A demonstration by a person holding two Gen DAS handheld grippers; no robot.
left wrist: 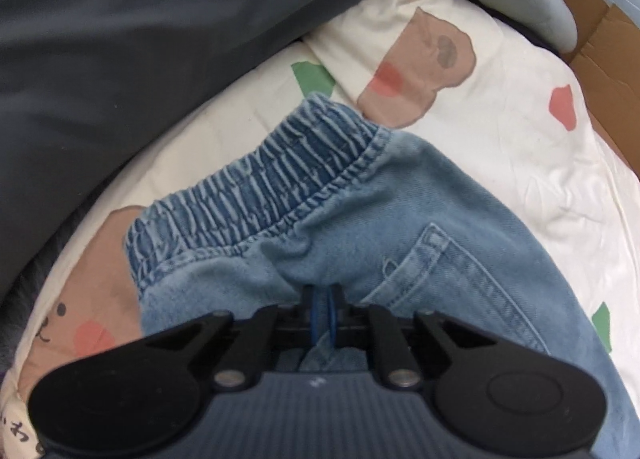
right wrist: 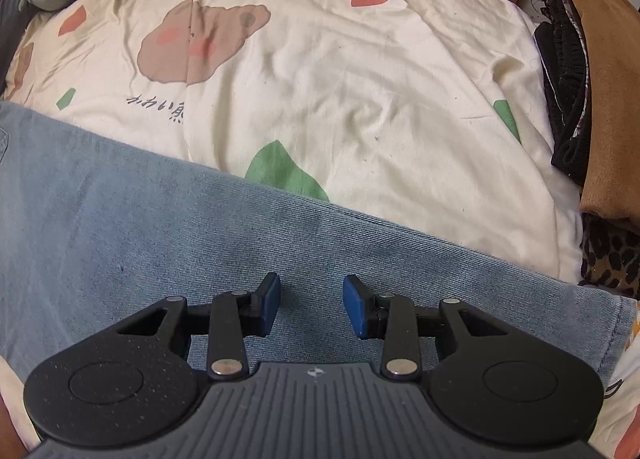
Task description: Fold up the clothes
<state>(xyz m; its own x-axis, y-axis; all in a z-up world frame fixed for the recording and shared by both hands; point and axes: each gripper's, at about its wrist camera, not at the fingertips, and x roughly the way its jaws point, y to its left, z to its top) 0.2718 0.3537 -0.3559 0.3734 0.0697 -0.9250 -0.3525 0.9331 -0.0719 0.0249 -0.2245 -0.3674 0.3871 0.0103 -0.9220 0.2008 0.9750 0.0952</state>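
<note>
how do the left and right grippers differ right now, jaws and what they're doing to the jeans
The left gripper has its jaws pinched together on a fold of the jeans just below the elastic waistband; the right gripper has its jaws apart with nothing between them. The left sits at the gathered waist end, the right over a flat stretch of leg denim. Both point down at the same light blue jeans on the printed bedsheet.

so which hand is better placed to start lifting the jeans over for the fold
Left. Its gripper has its jaws closed on a pinch of the jeans just below the elastic waistband. The right gripper sits open over flat denim, gripping nothing.
</note>
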